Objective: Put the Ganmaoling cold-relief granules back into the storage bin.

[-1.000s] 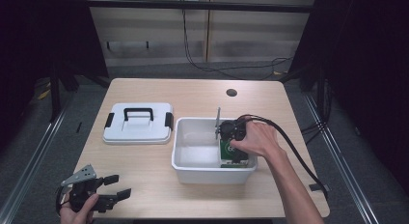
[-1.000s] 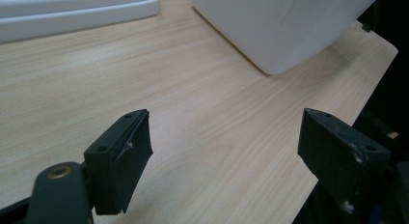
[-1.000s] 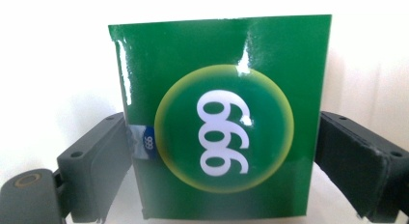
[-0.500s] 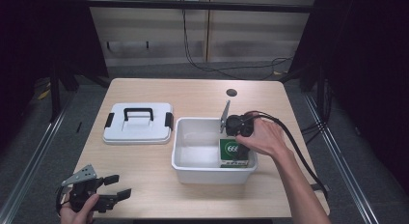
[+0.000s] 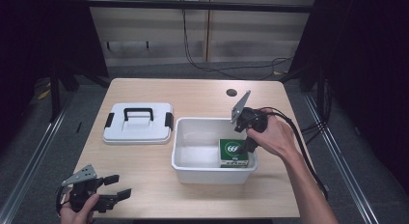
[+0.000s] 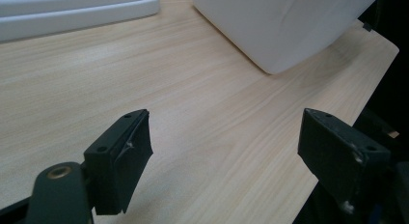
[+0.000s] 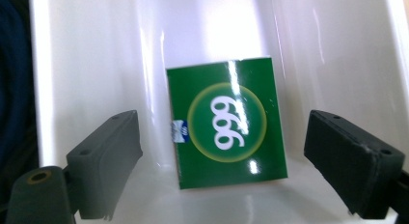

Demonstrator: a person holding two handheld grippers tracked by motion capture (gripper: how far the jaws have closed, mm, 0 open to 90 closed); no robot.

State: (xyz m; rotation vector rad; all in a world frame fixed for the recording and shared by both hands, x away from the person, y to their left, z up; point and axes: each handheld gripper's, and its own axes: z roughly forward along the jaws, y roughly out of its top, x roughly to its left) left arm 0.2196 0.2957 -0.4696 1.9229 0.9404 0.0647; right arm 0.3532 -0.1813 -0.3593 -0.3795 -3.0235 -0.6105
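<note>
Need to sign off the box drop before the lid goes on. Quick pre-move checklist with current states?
1. Green box lies flat inside the white bin: ok.
2. Right gripper open, fingers apart from the box: ok.
3. Right gripper out of the bin: not ok, it hangs over the bin's right end.
4. Left gripper open and holding nothing: ok.
5. Lid lies on the table left of the bin, handle up: ok.
6. Bare table between left gripper and lid: ok.
</note>
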